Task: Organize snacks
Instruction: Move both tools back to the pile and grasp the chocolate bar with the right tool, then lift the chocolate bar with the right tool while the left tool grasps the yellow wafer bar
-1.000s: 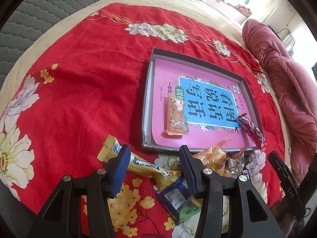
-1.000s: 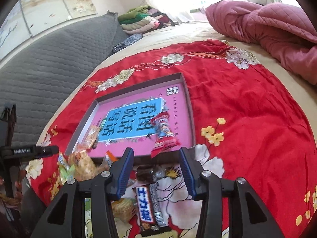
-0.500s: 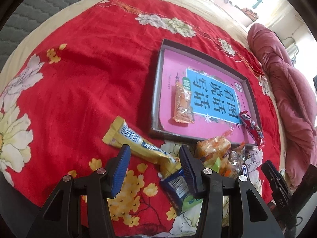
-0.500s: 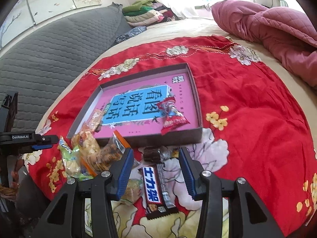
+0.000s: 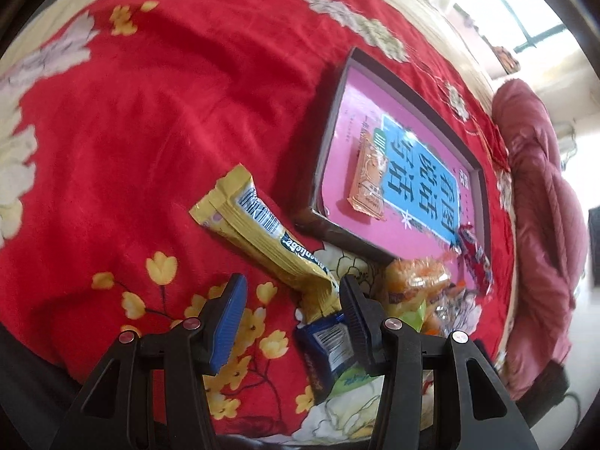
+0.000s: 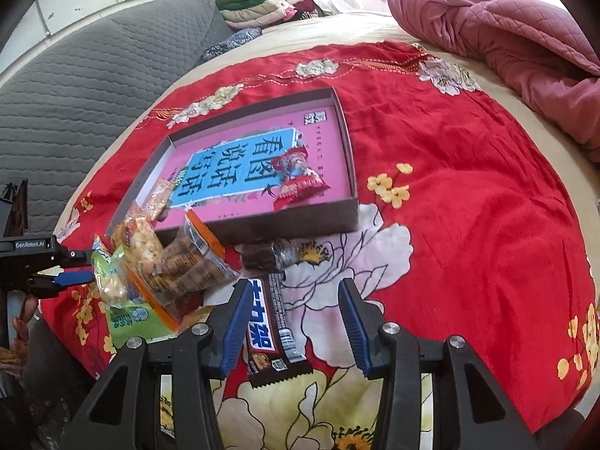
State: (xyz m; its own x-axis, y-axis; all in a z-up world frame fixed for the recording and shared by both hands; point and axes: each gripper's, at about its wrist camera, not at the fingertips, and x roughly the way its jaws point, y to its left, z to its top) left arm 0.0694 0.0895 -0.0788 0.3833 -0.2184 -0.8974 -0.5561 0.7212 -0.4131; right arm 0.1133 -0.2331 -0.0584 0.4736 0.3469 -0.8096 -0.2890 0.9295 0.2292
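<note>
**Ana:** Right gripper is hanging low over the red bedspread with its jaws spread wide and nothing between the pads. The dark chocolate bar is lying flat under the gap, lengthwise, closer to the left-hand finger. I'm reading that as lining up for a pick.

**Ben:** And the left gripper is doing much the same on its side, jaws wide apart, gripping nothing. The tail of the long yellow packet is poking in between its fingers, and a small blue packet is sitting right against the inner face of one finger.

**Ana:** Everything is heading for the shallow box, I'd guess. It's lined with a pink printed sheet, and two snacks are lying inside already: an orange packet near one end, a red wrapper near the other.

**Ben:** Most of the snacks are waiting outside, though. The clear bags are leaning in a heap against the box's near wall, with a small brown packet just beside them.

**Ana:** So the sorting looks early. Those crinkly wrappers are likely going to slip unless the pads close squarely across the width.
</note>
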